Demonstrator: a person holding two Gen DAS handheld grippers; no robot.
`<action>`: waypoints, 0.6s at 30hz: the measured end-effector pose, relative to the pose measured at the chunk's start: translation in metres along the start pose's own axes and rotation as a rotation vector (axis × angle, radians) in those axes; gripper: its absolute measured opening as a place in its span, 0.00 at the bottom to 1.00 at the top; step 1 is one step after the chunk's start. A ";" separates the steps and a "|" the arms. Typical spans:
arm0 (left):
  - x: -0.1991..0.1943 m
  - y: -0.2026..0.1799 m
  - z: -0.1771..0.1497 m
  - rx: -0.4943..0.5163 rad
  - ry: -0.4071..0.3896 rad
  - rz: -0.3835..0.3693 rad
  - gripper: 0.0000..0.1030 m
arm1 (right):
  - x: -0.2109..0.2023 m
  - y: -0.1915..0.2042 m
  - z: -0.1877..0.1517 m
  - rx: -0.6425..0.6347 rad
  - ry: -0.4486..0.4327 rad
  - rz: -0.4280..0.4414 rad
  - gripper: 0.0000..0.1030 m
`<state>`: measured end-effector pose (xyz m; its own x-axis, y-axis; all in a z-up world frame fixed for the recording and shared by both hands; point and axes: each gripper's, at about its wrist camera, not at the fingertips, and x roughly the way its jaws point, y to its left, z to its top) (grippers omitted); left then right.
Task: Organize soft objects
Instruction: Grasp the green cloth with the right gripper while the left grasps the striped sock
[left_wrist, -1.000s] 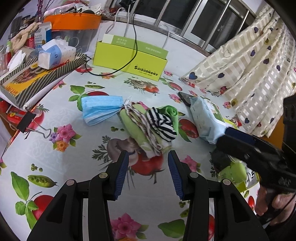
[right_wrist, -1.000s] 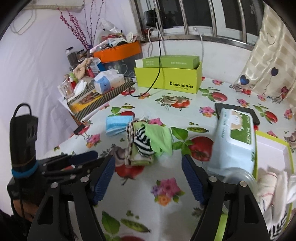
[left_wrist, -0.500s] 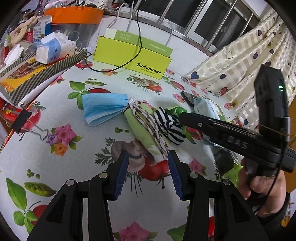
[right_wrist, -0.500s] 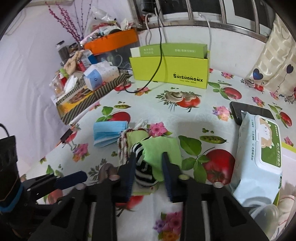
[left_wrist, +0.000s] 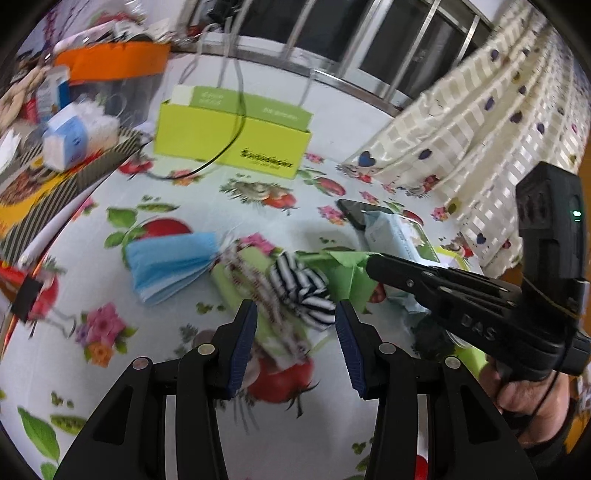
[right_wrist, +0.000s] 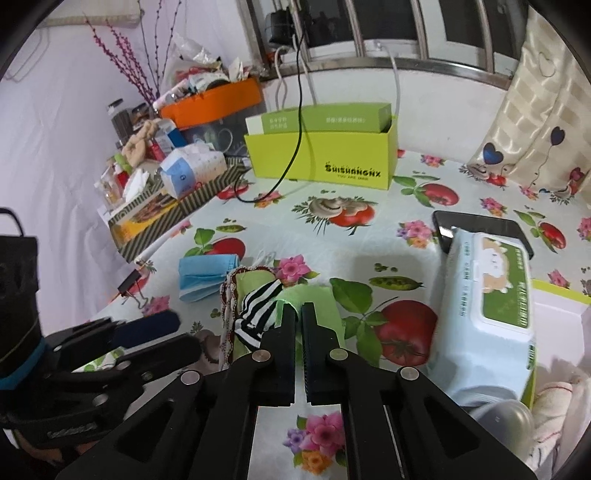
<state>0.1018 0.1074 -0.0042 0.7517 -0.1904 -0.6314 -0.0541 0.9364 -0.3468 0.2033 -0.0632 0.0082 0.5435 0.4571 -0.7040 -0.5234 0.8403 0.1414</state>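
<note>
Where right gripper (right_wrist: 298, 310) pinches green cloth (right_wrist: 317, 299), its edge hides | left gripper (left_wrist: 295, 317) released

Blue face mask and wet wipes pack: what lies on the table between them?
In the right wrist view, between the blue face mask and the wet wipes pack lies a pile of cloths: a black-and-white striped cloth and a green cloth.

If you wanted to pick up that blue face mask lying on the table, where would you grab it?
I would pinch the blue face mask at its fanned-out free edge, coming from above on the side away from the cloth pile. It lies flat, its gathered end sits against the pile, and the open left gripper is nearest.
</note>
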 end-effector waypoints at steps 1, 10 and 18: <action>0.003 -0.004 0.002 0.014 0.001 0.001 0.44 | -0.004 -0.001 -0.001 0.003 -0.006 0.001 0.04; 0.029 -0.019 0.016 0.106 0.015 0.030 0.44 | -0.033 -0.016 -0.011 0.031 -0.046 0.000 0.04; 0.060 -0.026 0.017 0.165 0.079 0.103 0.44 | -0.046 -0.024 -0.015 0.044 -0.070 0.007 0.04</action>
<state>0.1593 0.0764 -0.0208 0.6939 -0.1079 -0.7120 -0.0146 0.9864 -0.1637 0.1811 -0.1090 0.0270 0.5853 0.4809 -0.6528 -0.4988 0.8483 0.1777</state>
